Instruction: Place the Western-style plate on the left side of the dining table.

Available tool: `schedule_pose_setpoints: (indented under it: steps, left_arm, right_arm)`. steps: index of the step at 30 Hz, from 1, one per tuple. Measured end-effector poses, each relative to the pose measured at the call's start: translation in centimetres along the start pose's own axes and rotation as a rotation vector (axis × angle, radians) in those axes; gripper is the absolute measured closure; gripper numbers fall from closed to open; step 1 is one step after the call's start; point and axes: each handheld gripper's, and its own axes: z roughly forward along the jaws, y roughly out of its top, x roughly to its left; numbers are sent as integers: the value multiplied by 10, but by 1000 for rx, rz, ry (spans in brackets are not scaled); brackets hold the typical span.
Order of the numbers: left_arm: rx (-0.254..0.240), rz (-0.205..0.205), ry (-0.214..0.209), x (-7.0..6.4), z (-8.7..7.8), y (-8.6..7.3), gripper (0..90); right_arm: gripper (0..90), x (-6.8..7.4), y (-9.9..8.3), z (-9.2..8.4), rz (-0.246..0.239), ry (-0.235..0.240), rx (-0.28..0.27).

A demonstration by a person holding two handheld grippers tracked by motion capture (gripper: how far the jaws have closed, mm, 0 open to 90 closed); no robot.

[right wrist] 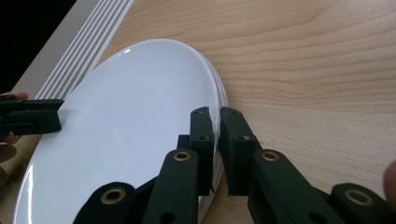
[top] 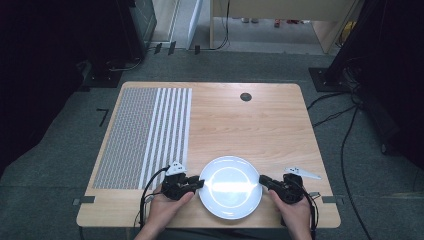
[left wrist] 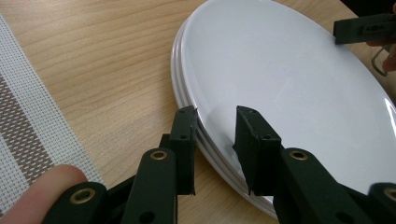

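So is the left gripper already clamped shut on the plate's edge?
No, in the left gripper view the left gripper has its jaws apart, straddling the rim of the white plate.

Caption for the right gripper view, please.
Right gripper pinching the rim of the top white plate on a wooden table.

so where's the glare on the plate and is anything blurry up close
High view: a bright band of glare crosses the plate, washing out its middle. Left gripper view: the plate reads evenly lit with a faint sheen, and a fingertip at the lower left is soft. Right gripper view: a thin highlight runs along the rim near the right claw.
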Motion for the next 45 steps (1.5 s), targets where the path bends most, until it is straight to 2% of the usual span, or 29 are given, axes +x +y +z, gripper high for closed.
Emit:
schedule_pose_setpoints:
  steps: [9, 14, 19, 29, 34, 39, 42, 45]
  left_arm:
    - [3, -9, -1, 0, 0, 0, 695]
    - [2, -21, -7, 2, 1, 0, 682]
    - [2, -28, -6, 3, 0, 0, 681]
    - [-2, -58, -28, 9, -4, 1, 693]
    - [-7, -66, -28, 11, -6, 1, 699]
    - [-16, -76, -25, 14, -10, 2, 706]
    - [-20, -80, -23, 17, -13, 2, 707]
    - [-9, -79, -38, 18, -14, 1, 700]
  right_arm:
    - [863, -1, -1, 0, 22, 5, -10]
    - [865, -4, -1, 1, 57, 36, -9]
    - [863, -3, -1, 2, 46, 36, -12]
    - [855, -2, -2, 5, 58, 62, -14]
    - [852, -2, -3, 7, 82, 84, -14]
    - [848, 1, -5, 11, 66, 88, -10]
    - [843, 6, -7, 16, 60, 110, -1]
    - [834, 8, -8, 18, 54, 111, -6]
